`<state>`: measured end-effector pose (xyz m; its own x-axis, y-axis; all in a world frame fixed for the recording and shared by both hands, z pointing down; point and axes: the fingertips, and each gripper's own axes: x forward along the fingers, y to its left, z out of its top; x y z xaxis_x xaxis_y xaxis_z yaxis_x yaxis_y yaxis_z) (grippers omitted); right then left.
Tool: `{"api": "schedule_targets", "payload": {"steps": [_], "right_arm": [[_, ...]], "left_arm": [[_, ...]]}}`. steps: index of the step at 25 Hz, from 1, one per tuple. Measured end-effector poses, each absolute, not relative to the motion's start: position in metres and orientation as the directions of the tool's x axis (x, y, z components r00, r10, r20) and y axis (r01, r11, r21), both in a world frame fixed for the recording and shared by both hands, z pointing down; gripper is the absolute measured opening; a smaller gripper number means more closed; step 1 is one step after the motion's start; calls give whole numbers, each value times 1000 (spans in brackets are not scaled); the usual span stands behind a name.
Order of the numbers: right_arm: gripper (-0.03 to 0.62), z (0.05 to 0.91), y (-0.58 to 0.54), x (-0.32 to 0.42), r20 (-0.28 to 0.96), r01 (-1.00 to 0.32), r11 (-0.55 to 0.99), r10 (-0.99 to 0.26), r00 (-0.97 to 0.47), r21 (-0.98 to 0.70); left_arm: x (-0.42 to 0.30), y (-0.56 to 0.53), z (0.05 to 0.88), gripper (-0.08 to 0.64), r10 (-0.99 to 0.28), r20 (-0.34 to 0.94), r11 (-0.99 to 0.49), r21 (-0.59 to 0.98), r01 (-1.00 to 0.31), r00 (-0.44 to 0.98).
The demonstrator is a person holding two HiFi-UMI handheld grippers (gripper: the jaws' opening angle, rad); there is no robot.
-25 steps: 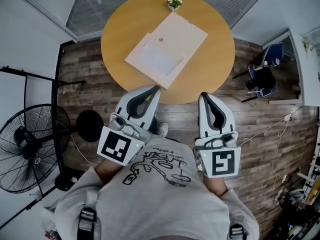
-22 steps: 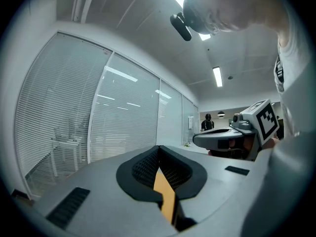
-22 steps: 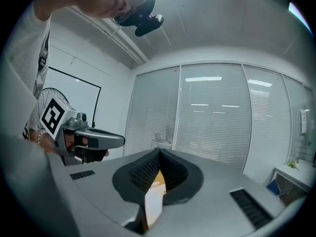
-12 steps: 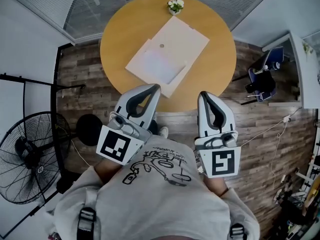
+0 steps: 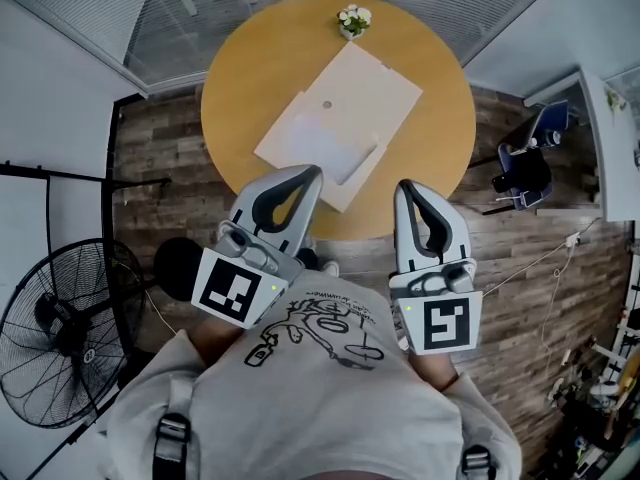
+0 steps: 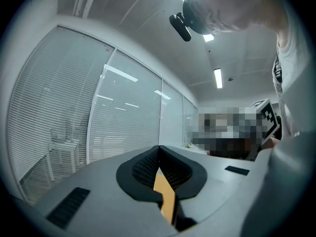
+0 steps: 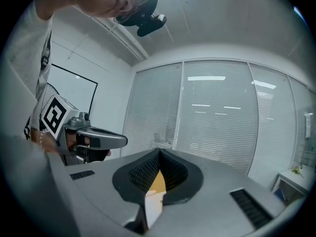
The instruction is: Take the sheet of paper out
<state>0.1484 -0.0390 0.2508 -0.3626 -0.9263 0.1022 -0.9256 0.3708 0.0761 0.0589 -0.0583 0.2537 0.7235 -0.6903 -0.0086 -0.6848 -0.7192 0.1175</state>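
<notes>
Surface: one round wooden table (image 5: 250, 78) on a plank floor (image 5: 170, 133), with a glass wall with blinds (image 5: 200, 8) beyond.

On the table:
- One white folder (image 5: 370, 78), central.
- One sheet of paper (image 5: 312, 140) at the folder's near-left half; whether tucked in or lying on top is unclear.
- One flower pot (image 5: 351, 20) at the far edge.

On the floor, left: one fan (image 5: 60, 333).

Bare wood rings the folder.

Left gripper (image 5: 311, 172) and right gripper (image 5: 407, 186): jaws pressed together, empty, tips at the table's near edge.

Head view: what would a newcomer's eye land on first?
The round wooden table at top centre, with a white folder lying flat in its middle and a small flower pot at its far edge. Below it, the left gripper and right gripper, both shut and empty, point at the table's near edge.
</notes>
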Motion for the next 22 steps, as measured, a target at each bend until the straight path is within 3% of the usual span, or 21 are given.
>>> {"api": "schedule_targets", "payload": {"steps": [22], "right_arm": [[8, 260, -119, 93, 112, -927, 366, -928, -356, 86]], "left_arm": [[3, -139, 264, 20, -688, -23, -721, 133, -680, 726]]}}
